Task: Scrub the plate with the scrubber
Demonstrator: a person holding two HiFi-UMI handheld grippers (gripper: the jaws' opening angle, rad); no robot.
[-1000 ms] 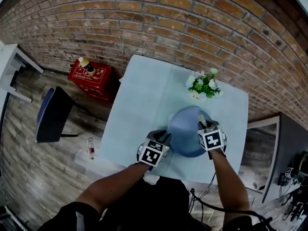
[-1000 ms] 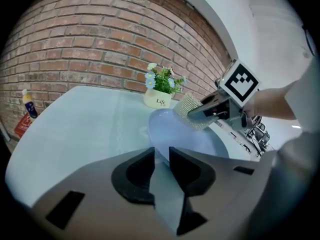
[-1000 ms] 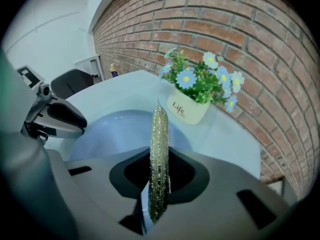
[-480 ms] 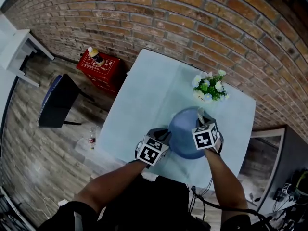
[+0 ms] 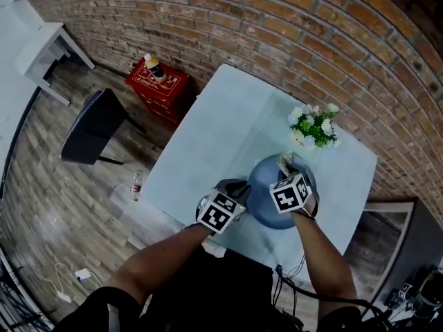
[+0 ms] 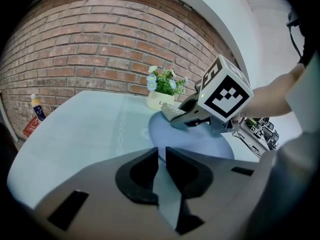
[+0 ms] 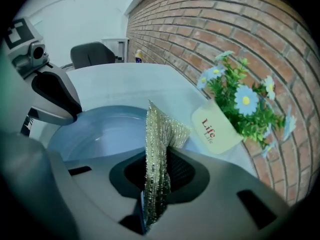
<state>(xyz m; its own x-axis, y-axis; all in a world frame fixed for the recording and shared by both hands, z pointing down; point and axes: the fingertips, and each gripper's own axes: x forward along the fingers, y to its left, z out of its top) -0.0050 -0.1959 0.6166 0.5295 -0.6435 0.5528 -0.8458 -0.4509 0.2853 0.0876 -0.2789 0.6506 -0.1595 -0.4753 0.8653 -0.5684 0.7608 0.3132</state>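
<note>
The left hand-held gripper (image 6: 161, 154) has just been closing on the plate (image 6: 200, 144) rim, where a loose pinch could let it skid under the scrubber (image 7: 157, 129) clenched in the right hand-held gripper (image 7: 157, 176).

A pale square desk (image 5: 228, 126) stands on a wood floor (image 5: 41, 206), with one corner near a brick wall. A round blue plate (image 5: 266, 182) lies flat on the desk, on the side near the person. A small white pot (image 5: 304, 138) of flowers stands on the desk just past the plate, close to the wall. The rest of the desk top is bare. On the floor beside the desk are a red crate (image 5: 160, 87), a dark chair (image 5: 93, 126) and a small bottle (image 5: 136, 182)
</note>
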